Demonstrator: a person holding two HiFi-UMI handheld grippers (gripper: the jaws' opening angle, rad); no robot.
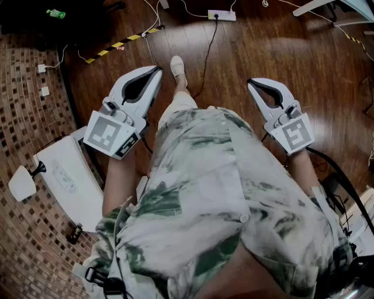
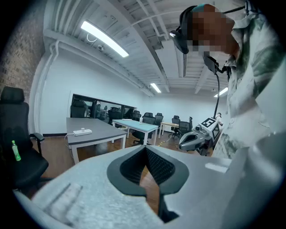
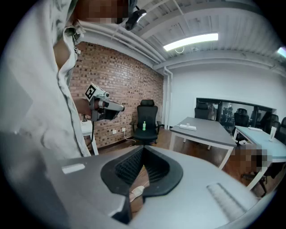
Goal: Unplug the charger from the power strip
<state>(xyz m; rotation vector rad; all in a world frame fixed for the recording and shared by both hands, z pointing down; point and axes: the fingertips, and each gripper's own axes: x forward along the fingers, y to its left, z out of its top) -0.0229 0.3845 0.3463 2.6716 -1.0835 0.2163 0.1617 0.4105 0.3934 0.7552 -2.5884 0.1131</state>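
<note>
A white power strip (image 2: 82,132) lies on a grey table (image 2: 100,134) far across the room, with a small white plug standing on it. The right gripper view shows the same power strip (image 3: 187,127) from the other side. My left gripper (image 1: 156,70) is held out at waist height, its jaws shut with nothing in them. At the same height my right gripper (image 1: 251,83) is also shut and empty. Both are far from the table. Each gripper view looks past its own closed tips, left (image 2: 145,147) and right (image 3: 143,147).
Another power strip (image 1: 222,15) with a black cable lies on the wood floor ahead, near yellow-black tape (image 1: 117,44). A white desk (image 1: 70,175) stands close at my left. A black office chair (image 3: 146,117) holds a green bottle. More desks and chairs fill the far room.
</note>
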